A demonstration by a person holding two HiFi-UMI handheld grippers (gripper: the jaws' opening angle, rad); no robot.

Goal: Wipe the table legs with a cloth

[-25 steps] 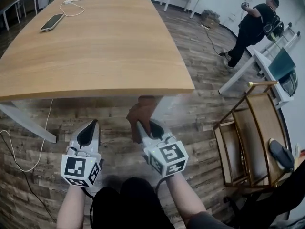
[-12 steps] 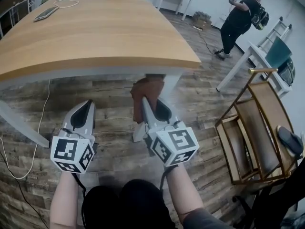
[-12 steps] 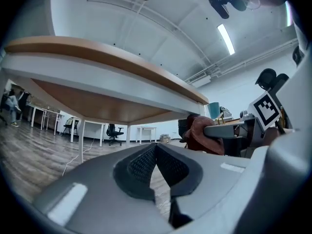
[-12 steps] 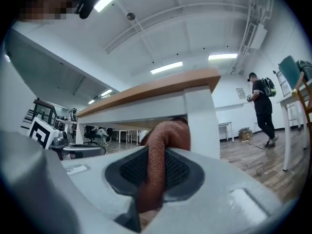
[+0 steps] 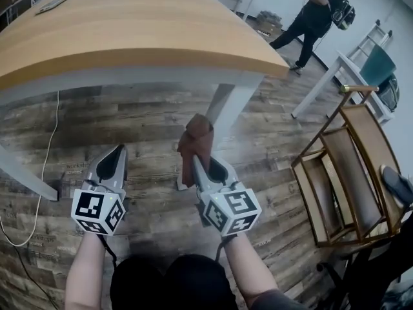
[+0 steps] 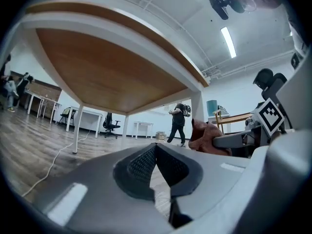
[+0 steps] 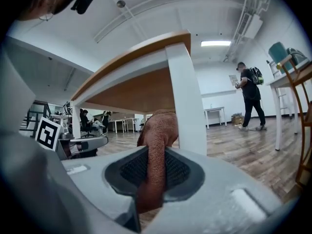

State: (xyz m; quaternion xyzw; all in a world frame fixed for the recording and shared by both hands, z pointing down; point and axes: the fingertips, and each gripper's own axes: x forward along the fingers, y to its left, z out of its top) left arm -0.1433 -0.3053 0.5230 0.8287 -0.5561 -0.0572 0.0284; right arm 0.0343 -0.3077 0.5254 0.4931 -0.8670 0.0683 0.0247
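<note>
Shift since a second ago: cloth [image 5: 195,141] and right gripper [image 5: 199,166] out from under the tabletop's edge, now in the open beside the table leg [image 5: 229,108]; far more of that leg on show; left gripper [image 5: 117,155] at much the same spot, low on the left.
Table [image 5: 129,24]: wide wooden top with a pale rim, filling the upper left of the head view; seen from underneath in both gripper views.
Floor [image 5: 129,131]: dark wood planks.
Chair [image 5: 348,173]: wooden frame, off to the right, well apart from the table leg.
Table leg: white, square, upright under the near corner of the top; directly behind the cloth in the right gripper view.
Person [image 5: 310,15]: dark clothes, backpack, standing far off at the top right.
Right gripper: clamped on the cloth, fabric pinched between the two dark pads [image 7: 183,172] and sticking out past the tips; pointed at the table leg.
Left gripper: jaws pressed together with nothing between them; held low, left of the right gripper, near it but apart.
Cloth: brown, bunched, standing up from the right gripper's tips, just beside the left face of the table leg; contact with it not clear from any view.
Cable [image 5: 46,150]: thin, white, hanging under the table's left part and trailing across the floor.
</note>
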